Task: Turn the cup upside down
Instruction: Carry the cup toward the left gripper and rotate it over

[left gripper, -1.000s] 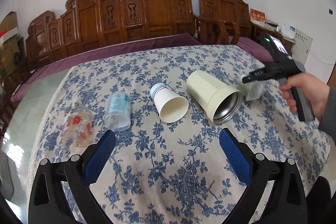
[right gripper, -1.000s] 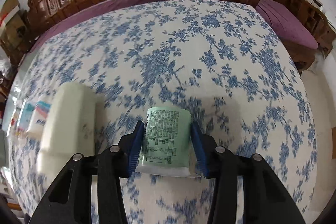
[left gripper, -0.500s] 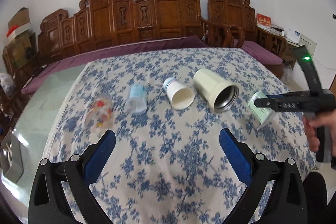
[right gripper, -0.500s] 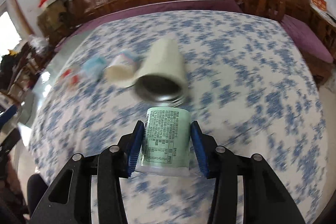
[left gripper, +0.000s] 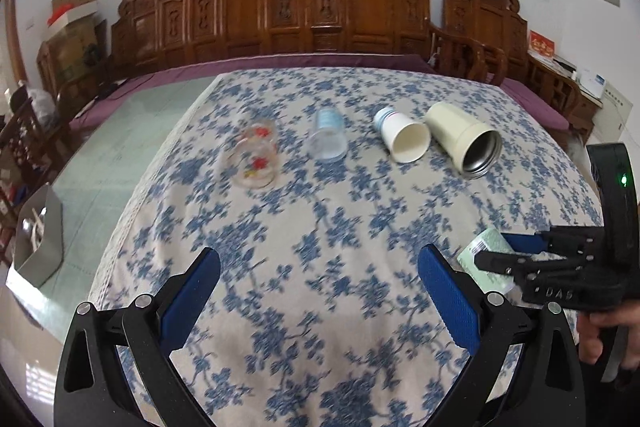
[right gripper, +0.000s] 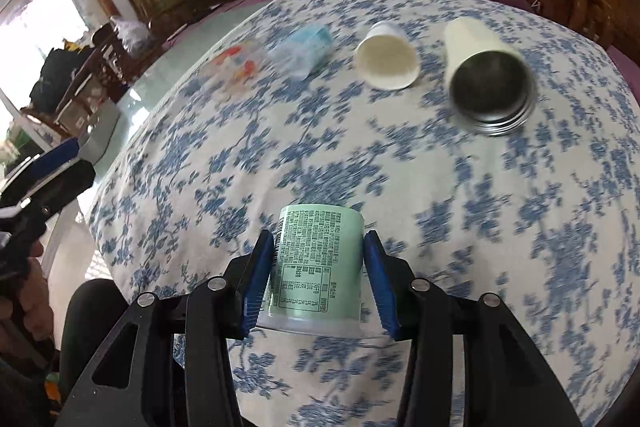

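Observation:
My right gripper [right gripper: 319, 259] is shut on a pale green printed cup [right gripper: 318, 267], held over the near part of the flowered tablecloth [right gripper: 520, 227]. The cup's white rim faces the camera and its closed base points away. The cup also shows in the left wrist view [left gripper: 486, 257], low on the right, between the right gripper's fingers [left gripper: 520, 259]. My left gripper [left gripper: 320, 299] is open and empty above the near table edge.
Several cups lie on their sides in a row farther back: a clear glass with red print [left gripper: 256, 157], a clear blue-labelled cup [left gripper: 328, 139], a white paper cup [left gripper: 402, 139] and a cream steel-lined tumbler [left gripper: 464, 143]. Carved wooden benches [left gripper: 320, 19] stand behind the table.
My right gripper carried the green cup from beside the cream tumbler toward the near right edge of the table and turned to face the row. My left gripper pulled back and stayed open.

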Demonstrator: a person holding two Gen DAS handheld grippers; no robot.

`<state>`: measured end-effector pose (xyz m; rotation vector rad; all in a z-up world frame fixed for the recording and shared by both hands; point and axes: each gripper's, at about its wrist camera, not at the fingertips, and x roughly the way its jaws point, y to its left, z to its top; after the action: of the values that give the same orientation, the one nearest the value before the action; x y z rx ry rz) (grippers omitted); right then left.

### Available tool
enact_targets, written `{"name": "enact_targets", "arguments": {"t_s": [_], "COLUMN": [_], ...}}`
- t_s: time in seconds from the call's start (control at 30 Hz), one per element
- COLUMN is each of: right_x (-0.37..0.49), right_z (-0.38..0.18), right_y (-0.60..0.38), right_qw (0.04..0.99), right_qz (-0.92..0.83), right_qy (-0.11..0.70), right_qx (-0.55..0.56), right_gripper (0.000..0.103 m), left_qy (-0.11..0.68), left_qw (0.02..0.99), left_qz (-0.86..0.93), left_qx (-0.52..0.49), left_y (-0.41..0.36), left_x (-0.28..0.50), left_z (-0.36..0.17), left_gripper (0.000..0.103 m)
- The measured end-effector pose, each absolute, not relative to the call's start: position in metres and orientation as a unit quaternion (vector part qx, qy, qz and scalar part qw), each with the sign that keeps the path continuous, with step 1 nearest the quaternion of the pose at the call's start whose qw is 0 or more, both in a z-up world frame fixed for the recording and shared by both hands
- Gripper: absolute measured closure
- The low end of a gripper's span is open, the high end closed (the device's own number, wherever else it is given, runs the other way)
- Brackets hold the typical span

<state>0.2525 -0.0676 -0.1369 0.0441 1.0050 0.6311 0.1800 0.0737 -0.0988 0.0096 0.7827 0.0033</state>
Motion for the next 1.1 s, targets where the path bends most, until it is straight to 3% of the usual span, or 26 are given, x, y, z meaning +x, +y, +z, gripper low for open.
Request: {"name": "enact_targets", "arguments": {"t_s": [0.27,0.33,0.67,0.83,1.0,1.1], "right_x": [0.254,0.252,0.223,0.197,0.184,0.184], "right_z": [-0.157,-0.155,-0.127,-0.130,-0.135,-0.139], "right_y": [-0.053,-0.054,-0.112,-0.142,-0.161,-0.169], "right_qw": [0.827,0.831,0.878,0.902,0.917,0.921], "right_qz": [0.280,0.279,0.254,0.227,0.209,0.199], "right_qy": [0.488,0.481,0.404,0.362,0.337,0.331], "right_qx": [0.014,0.014,0.046,0.055,0.052,0.053], "right_gripper": [0.052,0.045,0.043,0.036,0.036,0.033], "left_qy": [0.388,0.388,0.395,0.406,0.427,0.444], "left_qw": [0.922,0.921,0.918,0.913,0.903,0.894], "left_qz": [0.014,0.013,-0.012,-0.031,-0.054,-0.064], "left_qx": [0.006,0.008,0.014,0.020,0.012,0.004], "left_y": [0.082,0.081,0.052,0.022,-0.007,-0.019], "left_x": [0.174,0.174,0.181,0.189,0.203,0.214], "left_z": [-0.104,-0.104,-0.101,-0.104,-0.111,-0.117], "left_gripper": [0.008,0.008,0.008,0.008,0.008,0.016]}}
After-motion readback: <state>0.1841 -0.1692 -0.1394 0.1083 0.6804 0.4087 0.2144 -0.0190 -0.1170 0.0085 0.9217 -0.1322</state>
